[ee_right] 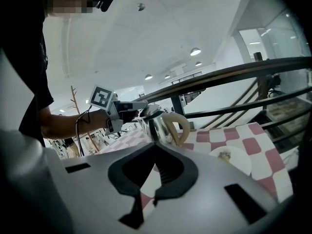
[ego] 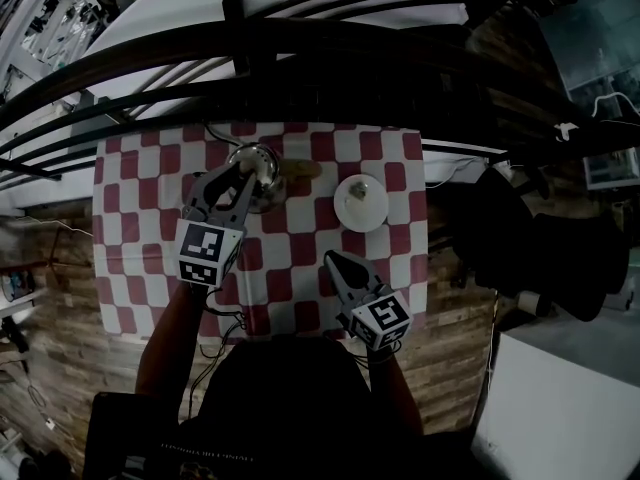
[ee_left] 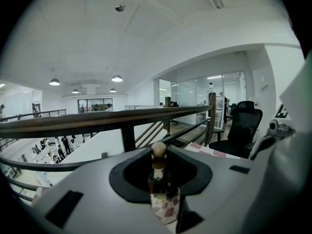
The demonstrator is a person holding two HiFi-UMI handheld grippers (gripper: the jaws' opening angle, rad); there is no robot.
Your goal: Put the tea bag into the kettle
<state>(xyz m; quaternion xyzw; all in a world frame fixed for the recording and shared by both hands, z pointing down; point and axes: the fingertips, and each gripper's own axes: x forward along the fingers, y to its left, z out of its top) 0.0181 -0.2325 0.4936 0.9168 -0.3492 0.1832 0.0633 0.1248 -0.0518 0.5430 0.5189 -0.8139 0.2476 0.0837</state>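
A shiny metal kettle with a cream handle stands at the far left of the checkered table. My left gripper reaches over its top, shut on the kettle lid below its wooden knob. In the right gripper view the lid sits tilted at the kettle's mouth. The tea bag lies on a white plate, right of the kettle. My right gripper hovers near the table's front, shut and empty, its jaws pointing toward the kettle and the tea bag.
A red-and-white checkered cloth covers the small table. A dark railing runs just beyond its far edge, with an open hall below. A black chair stands to the right. A cable trails from the left gripper.
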